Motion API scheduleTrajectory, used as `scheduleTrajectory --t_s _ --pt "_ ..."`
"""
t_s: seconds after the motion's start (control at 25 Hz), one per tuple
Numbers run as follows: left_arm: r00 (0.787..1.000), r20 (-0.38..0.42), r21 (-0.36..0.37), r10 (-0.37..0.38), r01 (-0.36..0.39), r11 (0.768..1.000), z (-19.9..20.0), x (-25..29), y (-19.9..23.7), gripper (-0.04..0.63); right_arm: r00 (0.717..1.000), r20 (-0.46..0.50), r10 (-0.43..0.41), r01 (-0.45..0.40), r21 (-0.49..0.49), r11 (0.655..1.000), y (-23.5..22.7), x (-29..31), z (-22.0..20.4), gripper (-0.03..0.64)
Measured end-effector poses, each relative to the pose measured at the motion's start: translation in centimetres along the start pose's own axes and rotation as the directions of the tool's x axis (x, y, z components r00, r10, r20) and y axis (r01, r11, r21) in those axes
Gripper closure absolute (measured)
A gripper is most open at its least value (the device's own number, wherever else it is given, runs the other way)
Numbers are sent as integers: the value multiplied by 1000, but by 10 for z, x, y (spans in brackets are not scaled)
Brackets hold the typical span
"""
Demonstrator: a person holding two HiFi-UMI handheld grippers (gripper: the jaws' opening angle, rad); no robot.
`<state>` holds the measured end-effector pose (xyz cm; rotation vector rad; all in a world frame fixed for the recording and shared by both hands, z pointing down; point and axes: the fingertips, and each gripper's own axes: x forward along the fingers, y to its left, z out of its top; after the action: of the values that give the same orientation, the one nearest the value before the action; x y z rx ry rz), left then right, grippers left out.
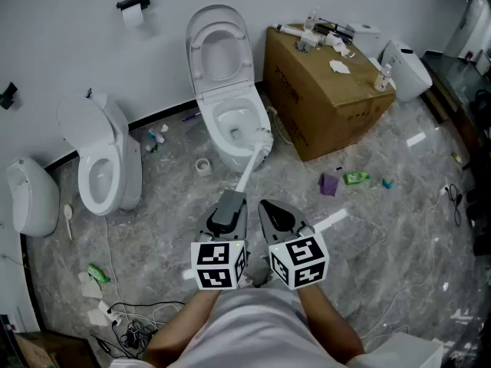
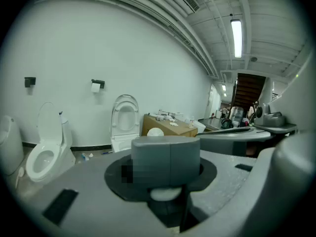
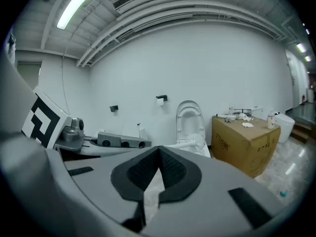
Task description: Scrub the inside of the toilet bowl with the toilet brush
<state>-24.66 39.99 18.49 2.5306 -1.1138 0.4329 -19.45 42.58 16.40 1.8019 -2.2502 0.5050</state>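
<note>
White brush (image 1: 248, 172) end inside hand-held gripper (image 1: 229, 201)

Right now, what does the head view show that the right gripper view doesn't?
Only the head view: the toilet brush head resting inside the toilet bowl. Only the right gripper view: the ceiling light, and the right gripper shut on nothing. Both: the raised toilet seat, the cardboard box, the toilet paper holder.

Likely a test workshop, open toilet (image 1: 222, 90), second toilet (image 1: 103, 167), cardboard box (image 1: 322, 90)
</note>
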Motion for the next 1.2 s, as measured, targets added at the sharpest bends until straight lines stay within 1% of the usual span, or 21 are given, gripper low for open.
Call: scheduleTrajectory --t_s 0.4,0.64,0.84,0.96,1.2 --pt "1000 -10 6 -25 25 1000 -1 1 10 437 1000 9 -7 7 16 1000 9 11 3 620" --pt "999 -23 -1 -34 34 999 -2 11 14 437 1000 -4 -19 19 27 999 0 16 2 620" --pt "999 -31 -1 -31 31 1000 4 32 13 437 1000 -9 -9 10 38 999 -17 28 5 620" --pt "999 -35 -3 -18 18 1000 6 47 12 437 1000 -8 3 -3 42 999 -30 37 6 620" --pt "998 -61 -15 27 -28 999 19 96 9 437 999 -16 39 -39 52 998 -78 62 18 620"
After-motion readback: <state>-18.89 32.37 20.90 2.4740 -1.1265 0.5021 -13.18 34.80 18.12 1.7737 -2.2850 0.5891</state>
